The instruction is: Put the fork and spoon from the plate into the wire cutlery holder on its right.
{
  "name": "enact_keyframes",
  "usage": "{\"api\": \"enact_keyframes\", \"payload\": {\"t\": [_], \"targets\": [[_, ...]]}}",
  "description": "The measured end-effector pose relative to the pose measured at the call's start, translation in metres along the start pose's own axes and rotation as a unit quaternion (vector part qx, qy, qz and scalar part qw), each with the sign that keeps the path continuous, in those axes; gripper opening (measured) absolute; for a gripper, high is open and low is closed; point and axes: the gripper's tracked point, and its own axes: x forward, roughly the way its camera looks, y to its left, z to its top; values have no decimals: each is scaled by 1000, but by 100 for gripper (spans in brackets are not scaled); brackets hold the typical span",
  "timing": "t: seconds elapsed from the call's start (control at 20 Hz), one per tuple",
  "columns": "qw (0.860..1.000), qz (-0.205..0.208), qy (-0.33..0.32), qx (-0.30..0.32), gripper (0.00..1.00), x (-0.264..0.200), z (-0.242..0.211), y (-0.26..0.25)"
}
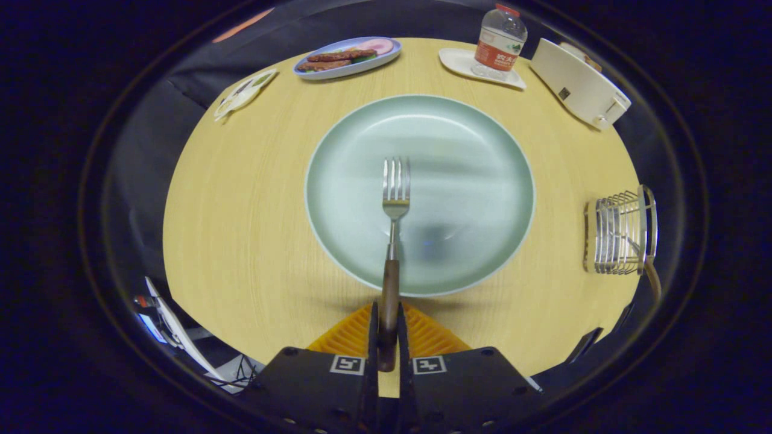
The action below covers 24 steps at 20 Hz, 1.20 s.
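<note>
Tool (pixel 386 337) fingers clamped on fork (pixel 393 241)

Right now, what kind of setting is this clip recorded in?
Likely a staged dining table in a booth: a round wooden table with a green plate, a dish of food and a water bottle. The fingers grip a fork.

Dark tongs (pixel 386 337) with square coded markers, ridged pads

Water bottle (pixel 499 43) label: characters, illegible.
</note>
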Motion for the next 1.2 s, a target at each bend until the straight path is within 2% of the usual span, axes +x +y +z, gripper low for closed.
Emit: {"api": "enact_keyframes", "payload": {"t": [0.15,0.4,0.6,0.95,1.2], "targets": [[1000,9,-14,-14,0,-10,2,-2],[999,31,-17,-7,1,-41,2,-9],[998,45,-29,-13,0,-95,8,-32],[998,27,-47,22,0,-187,14,-138],[998,11,-22,56,0,-199,5,-207]]}}
